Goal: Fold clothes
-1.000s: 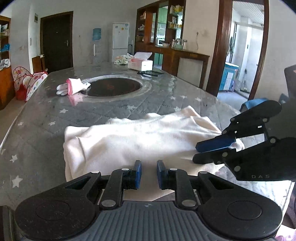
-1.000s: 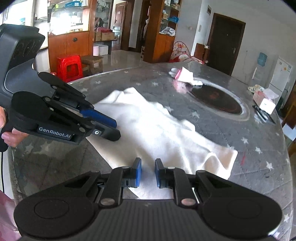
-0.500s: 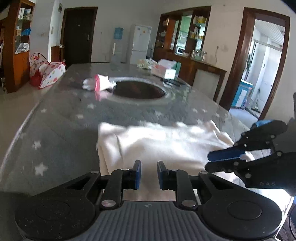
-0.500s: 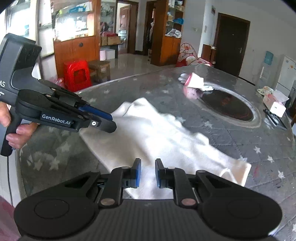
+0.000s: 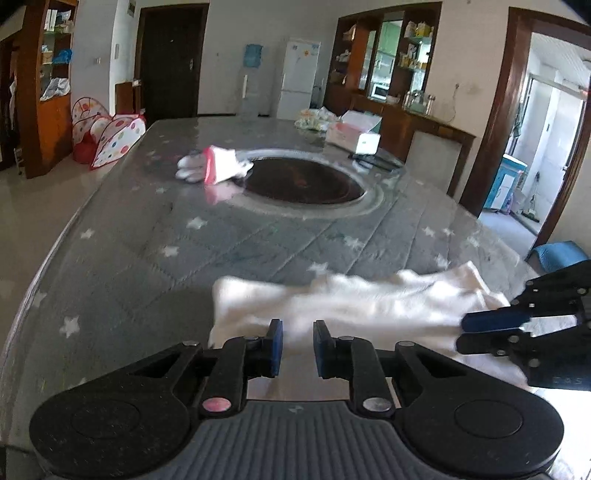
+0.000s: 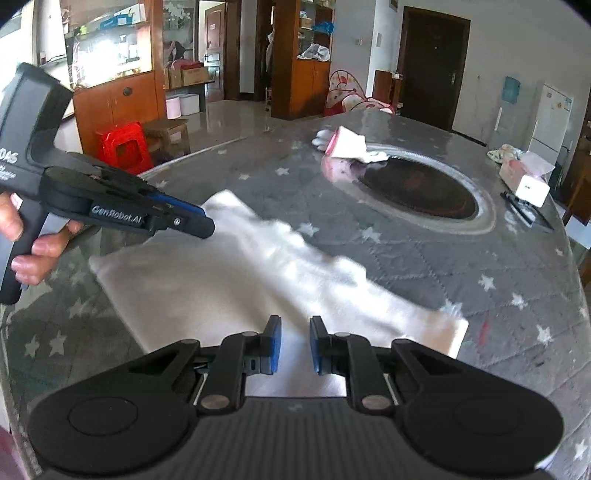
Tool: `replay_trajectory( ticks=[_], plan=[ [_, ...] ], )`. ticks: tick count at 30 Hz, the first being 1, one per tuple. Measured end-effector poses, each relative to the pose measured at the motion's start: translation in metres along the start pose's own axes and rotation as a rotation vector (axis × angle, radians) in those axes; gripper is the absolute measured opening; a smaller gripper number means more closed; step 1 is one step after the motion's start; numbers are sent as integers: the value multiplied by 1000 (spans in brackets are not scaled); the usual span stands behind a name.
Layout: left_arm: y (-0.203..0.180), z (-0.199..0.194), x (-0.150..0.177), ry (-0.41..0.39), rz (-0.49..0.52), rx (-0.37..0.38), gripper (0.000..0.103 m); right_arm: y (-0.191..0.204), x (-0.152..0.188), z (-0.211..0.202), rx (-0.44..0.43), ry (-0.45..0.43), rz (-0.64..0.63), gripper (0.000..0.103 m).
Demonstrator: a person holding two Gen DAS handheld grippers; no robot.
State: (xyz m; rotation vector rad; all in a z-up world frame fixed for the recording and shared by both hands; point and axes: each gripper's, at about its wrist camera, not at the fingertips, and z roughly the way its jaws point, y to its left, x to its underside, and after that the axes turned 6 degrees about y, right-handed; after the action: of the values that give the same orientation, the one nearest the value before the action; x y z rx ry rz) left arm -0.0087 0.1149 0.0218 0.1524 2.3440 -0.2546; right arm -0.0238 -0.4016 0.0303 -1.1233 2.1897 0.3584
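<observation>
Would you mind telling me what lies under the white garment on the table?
The white garment lies flat on the grey star-patterned table cover, which shows all around it. Whatever sits directly beneath the cloth is hidden, and no bulge suggests anything there.

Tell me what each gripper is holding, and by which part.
Nothing: the left gripper and right gripper have empty jaws above the white cloth.

The cloth (image 5: 343, 306) is smeared by motion in my left view, so I can't read its folds, and its near edge is hidden behind my left gripper (image 5: 297, 349). The right gripper (image 5: 517, 332) is cut off by that frame's edge. Shelf items (image 6: 110, 22) are too small to identify.
</observation>
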Motion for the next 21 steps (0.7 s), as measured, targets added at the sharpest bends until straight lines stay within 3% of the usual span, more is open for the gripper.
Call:
replay_trajectory(
  ticks=[10, 16, 21],
  plan=[
    [0, 35, -9, 51, -14, -14, 21, -21, -18, 37, 32, 50, 94, 14],
    [1, 21, -10, 40, -24, -14, 22, -20, -13, 19, 34, 21, 103, 21],
    [3, 1, -4, 14, -44, -29, 30, -21, -2, 3, 47, 8, 113, 21]
  ],
)
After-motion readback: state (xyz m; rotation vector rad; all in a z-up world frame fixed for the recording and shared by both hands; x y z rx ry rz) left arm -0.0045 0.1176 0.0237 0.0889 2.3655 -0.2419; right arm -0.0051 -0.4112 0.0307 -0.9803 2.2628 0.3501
